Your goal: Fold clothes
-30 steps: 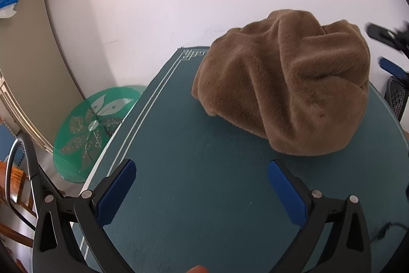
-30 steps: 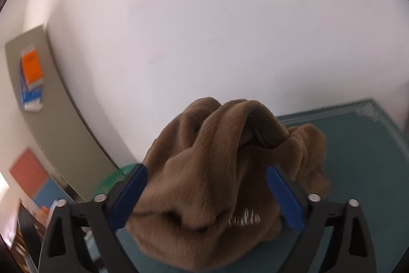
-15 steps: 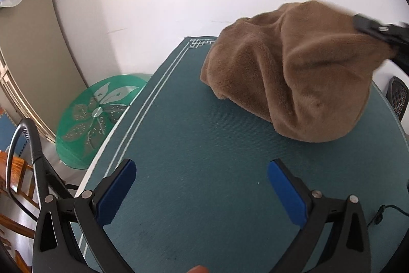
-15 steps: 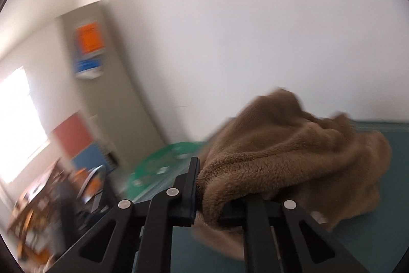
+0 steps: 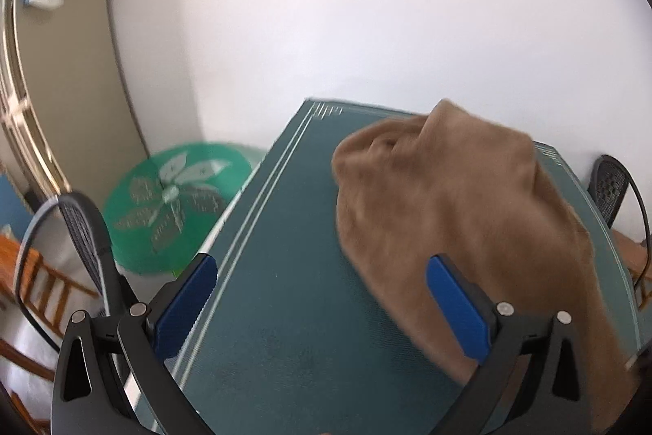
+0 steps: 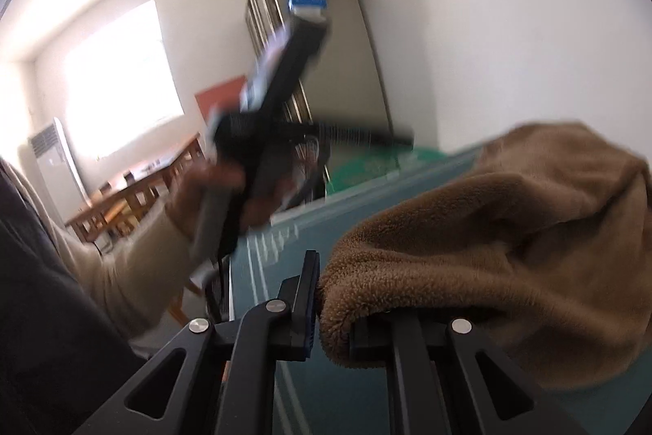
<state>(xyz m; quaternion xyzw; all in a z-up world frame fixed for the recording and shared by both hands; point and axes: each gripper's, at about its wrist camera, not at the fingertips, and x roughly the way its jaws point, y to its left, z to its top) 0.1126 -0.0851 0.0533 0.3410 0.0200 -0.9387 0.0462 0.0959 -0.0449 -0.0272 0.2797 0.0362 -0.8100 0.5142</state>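
The right wrist view shows the right gripper [image 6: 332, 316] clamped on a thick fold of the brown fleece garment [image 6: 509, 251] above the teal table [image 6: 366, 206], jaws easing slightly apart, while the left wrist view shows the left gripper [image 5: 322, 306] with jaws wide apart, empty, beside the garment.

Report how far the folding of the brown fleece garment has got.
Done: nothing folded; the brown fleece garment is a bunched heap on the teal table. In hand: the right hand-held gripper is clamped on a thick edge of it, lifting that edge off the table. The left hand-held gripper is open, holding nothing. Left: spreading it flat and all the folds.
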